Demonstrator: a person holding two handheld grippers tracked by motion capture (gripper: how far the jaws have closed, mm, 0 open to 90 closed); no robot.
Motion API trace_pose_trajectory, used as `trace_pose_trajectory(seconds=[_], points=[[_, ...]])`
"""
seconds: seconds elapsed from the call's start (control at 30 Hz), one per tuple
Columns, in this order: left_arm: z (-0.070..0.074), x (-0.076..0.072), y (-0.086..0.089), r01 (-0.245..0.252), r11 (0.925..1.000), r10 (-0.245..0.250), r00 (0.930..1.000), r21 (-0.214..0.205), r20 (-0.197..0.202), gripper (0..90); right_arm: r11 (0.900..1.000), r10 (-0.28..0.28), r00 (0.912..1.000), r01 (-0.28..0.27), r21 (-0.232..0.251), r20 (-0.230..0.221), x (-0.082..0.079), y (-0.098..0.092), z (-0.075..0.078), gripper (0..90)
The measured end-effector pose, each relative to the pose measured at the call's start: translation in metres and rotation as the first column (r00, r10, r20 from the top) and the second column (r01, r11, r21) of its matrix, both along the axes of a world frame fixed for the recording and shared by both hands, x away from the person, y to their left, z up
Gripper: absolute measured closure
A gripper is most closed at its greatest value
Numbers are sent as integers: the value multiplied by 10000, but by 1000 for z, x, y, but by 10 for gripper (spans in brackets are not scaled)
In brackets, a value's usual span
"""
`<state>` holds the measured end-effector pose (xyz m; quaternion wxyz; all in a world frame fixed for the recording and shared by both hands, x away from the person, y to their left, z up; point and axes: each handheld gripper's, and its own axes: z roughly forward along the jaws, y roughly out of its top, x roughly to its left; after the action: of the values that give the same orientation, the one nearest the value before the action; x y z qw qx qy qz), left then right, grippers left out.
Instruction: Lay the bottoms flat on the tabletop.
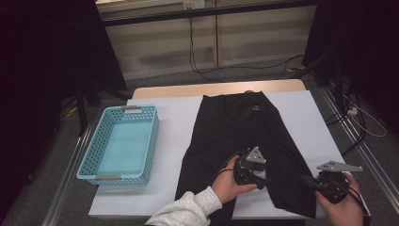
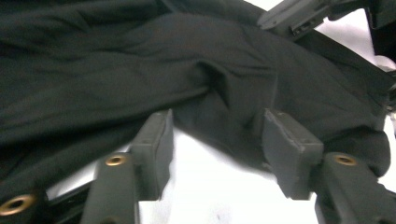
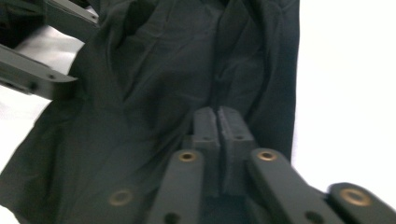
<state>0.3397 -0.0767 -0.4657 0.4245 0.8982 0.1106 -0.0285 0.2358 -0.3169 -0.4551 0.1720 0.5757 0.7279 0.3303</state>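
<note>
Here, left gripper (image 2: 215,140) jaws apart over the black shorts (image 1: 244,136), pads not pressing cloth; right gripper (image 3: 217,123) pinched closed on shorts' hem.

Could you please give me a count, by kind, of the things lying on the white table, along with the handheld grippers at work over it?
Black shorts: 1
Light blue plastic basket: 1
Handheld grippers: 2, left gripper and right gripper
Total: 4
</note>
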Motion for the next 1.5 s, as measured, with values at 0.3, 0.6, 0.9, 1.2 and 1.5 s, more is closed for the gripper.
trace_pose_trajectory(seconds=[0.3, 0.6, 0.9, 1.2, 1.5], points=[[2, -7, -4, 134, 9998, -131, 9998, 174, -157, 883, 9998, 88, 9998, -91, 163, 197, -1, -2, 2, 899], [4, 4, 18, 34, 9995, 3, 9927, 302, -1209, 891, 9994, -291, 9992, 287, 181, 268, -8, -18, 8, 900], [4, 4, 27, 106, 9987, -41, 9916, 492, -1295, 890, 9952, -933, 9954, 939, -260, 229, -13, -26, 12, 900], [4, 2, 30, 171, 9986, -95, 9887, 497, -1493, 889, 9901, -1397, 9889, 1403, -82, 503, -9, -32, 13, 739], [3, 0, 33, 168, 9991, -105, 9875, 387, -1571, 886, 9824, -1792, 9836, 1776, 574, 227, 10, -39, 1, 689]])
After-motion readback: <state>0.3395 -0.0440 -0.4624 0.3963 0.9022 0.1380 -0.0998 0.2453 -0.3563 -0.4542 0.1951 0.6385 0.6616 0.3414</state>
